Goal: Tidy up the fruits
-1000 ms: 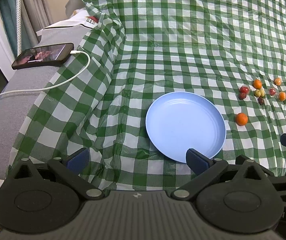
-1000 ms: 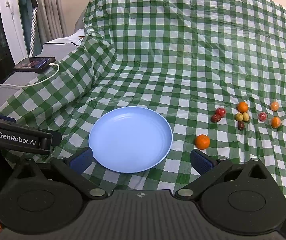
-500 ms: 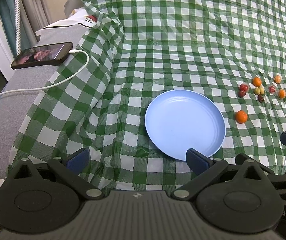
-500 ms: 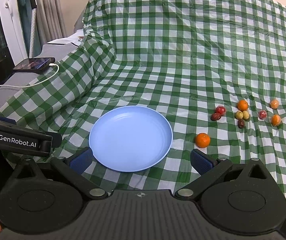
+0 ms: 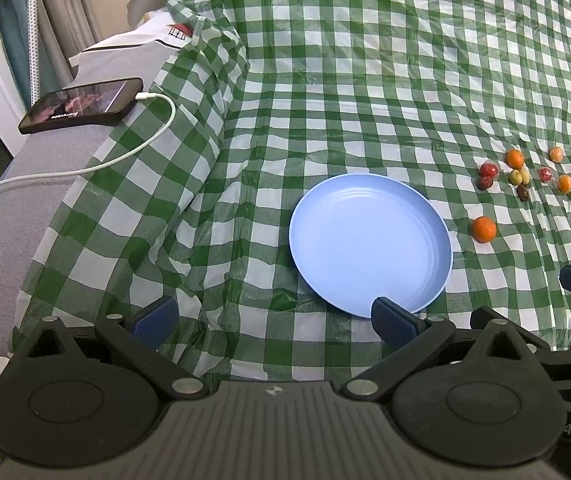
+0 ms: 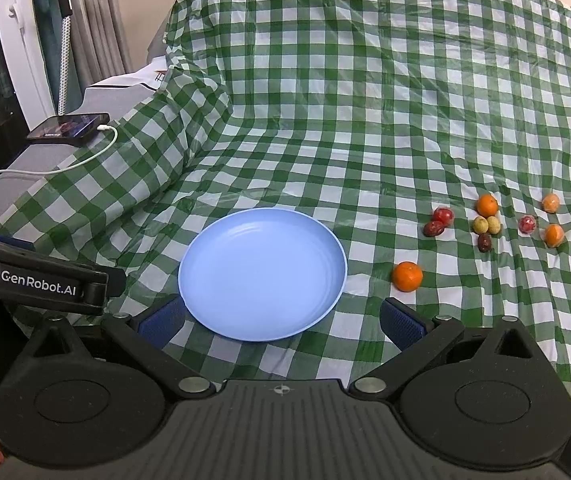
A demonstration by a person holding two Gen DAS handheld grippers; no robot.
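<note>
Left gripper [image 5: 271, 318] and right gripper [image 6: 281, 322] hover with jaws spread, empty, near the blue plate [image 6: 261, 240]; small fruits [image 6: 485, 224] lie to its right.

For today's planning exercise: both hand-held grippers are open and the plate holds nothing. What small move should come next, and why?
Probably ease the right hand-held gripper forward and rightward toward the nearest orange. It lies alone on the cloth just right of the blue plate, closest to that open gripper, while the other fruits sit farther back.
</note>
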